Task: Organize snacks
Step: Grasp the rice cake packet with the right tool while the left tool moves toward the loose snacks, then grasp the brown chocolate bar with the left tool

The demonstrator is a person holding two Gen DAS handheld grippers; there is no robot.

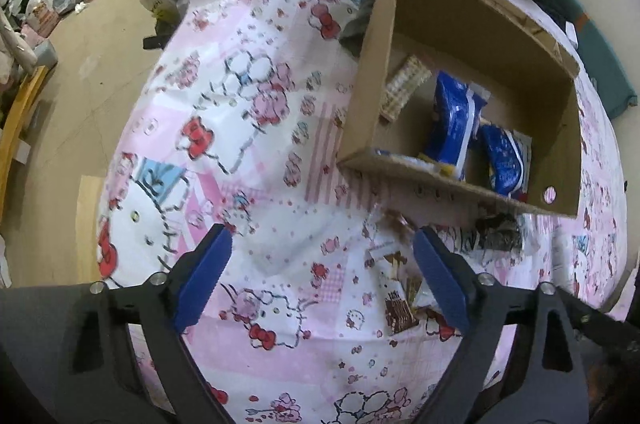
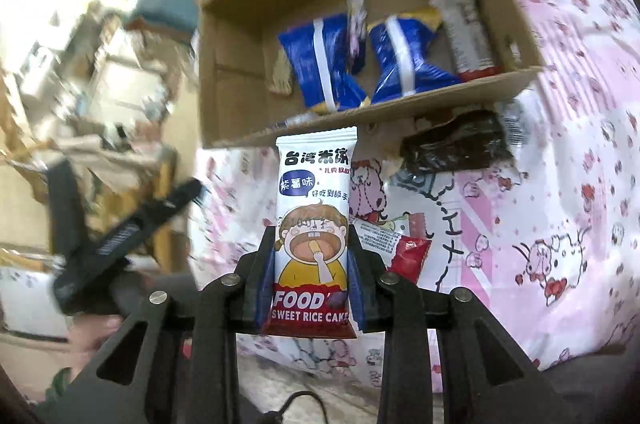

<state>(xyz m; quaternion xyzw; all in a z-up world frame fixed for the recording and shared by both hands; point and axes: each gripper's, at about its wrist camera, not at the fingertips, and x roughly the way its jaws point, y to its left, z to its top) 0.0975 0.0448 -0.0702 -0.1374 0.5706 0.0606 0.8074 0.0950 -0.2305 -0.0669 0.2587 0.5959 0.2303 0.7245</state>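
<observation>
Your sheet (image 1: 280,151) is pink and white, patched with stripes, dots, red bows and cartoon cats. Your box (image 2: 224,23) is plain brown cardboard. Inside it you've got two packets (image 2: 320,63) in deep blue, each with a white stripe. The rice cake packet (image 2: 314,224) is white on top with a cartoon child in yellow, and dark red at the bottom with white lettering. Your left gripper's pads (image 1: 202,280) are blue on black arms.

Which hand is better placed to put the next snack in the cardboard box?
Right: the right gripper already clamps the rice cake packet facing the cardboard box. The left gripper hangs open and empty.
</observation>
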